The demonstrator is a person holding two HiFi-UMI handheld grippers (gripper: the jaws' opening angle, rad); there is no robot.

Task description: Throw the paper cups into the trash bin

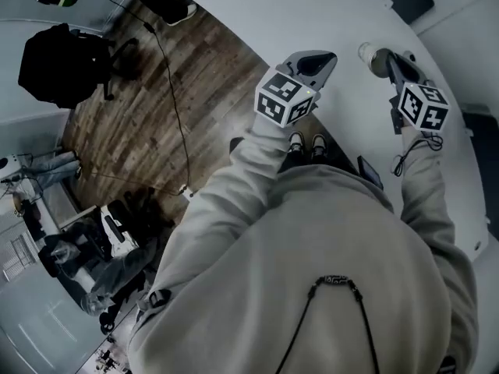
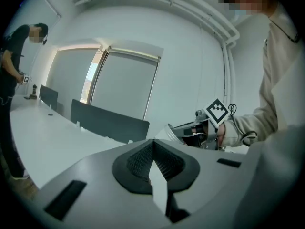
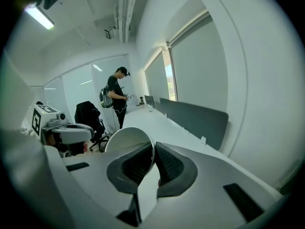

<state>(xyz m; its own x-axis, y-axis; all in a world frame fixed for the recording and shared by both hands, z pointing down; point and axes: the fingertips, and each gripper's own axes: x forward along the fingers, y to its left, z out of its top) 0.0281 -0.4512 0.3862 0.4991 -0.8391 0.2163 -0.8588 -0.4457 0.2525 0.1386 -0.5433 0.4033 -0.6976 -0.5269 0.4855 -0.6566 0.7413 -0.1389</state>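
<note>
A white paper cup (image 3: pixel 125 143) is held by its wall, pinched between the pads of my right gripper (image 3: pixel 153 149), its open mouth turned to the left of that view. In the head view the cup (image 1: pixel 371 54) sticks out to the left of my right gripper (image 1: pixel 392 61) above the white table (image 1: pixel 312 10). My left gripper (image 1: pixel 316 62) hangs beside it at about the same height. Its jaws meet at the tips with nothing between them (image 2: pixel 153 144). The left gripper view also shows the cup (image 2: pixel 167 132) in the other gripper.
A long white desk (image 3: pixel 157 123) with dark divider screens (image 3: pixel 195 114) runs away from me. A person in black (image 3: pixel 116 99) stands at its far end near an office chair (image 3: pixel 88 116). Wooden floor (image 1: pixel 195 76) with cables and a black bag (image 1: pixel 58 61) lies to the left.
</note>
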